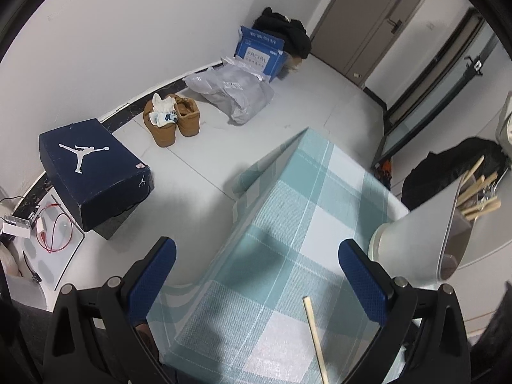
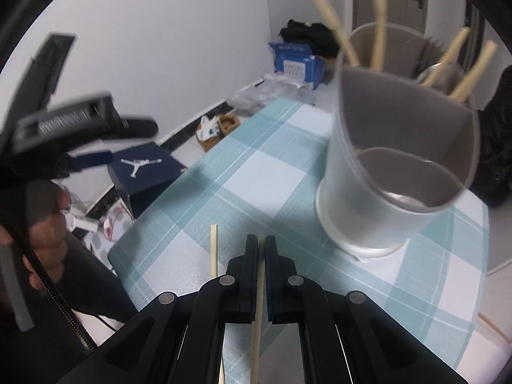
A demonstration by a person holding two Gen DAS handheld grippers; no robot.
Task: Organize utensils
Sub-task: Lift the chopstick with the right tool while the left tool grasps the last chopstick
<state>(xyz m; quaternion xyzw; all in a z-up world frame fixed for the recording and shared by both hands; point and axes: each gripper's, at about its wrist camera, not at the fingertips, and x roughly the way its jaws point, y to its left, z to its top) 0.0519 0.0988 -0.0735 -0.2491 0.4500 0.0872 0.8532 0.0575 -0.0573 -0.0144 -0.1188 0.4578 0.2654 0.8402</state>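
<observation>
The table (image 1: 288, 224) under its teal-and-white checked cloth fills the middle and lower part of both wrist views, running up toward the centre of the frame. On it, at the right edge of my left wrist view and the upper right of my right wrist view, stands the white utensil holder (image 2: 384, 192), a divided tub; its near compartment looks empty, and several wooden chopsticks (image 2: 379, 25) lean out of the far compartments. On the floor at the left of the left view sits a dark blue shoebox (image 1: 92, 172), with a pair of tan boots (image 1: 172, 118) above it, toward the wall.

My left gripper (image 1: 256, 275) has its blue pads wide apart over the cloth's edge, with nothing between them. My right gripper (image 2: 261, 249), bottom centre of its view, is clamped on one chopstick (image 2: 257, 326), which runs lengthwise between the pads. Another loose chopstick (image 2: 213, 249) lies on the cloth just left of it; it also shows at the bottom of the left view.
</observation>
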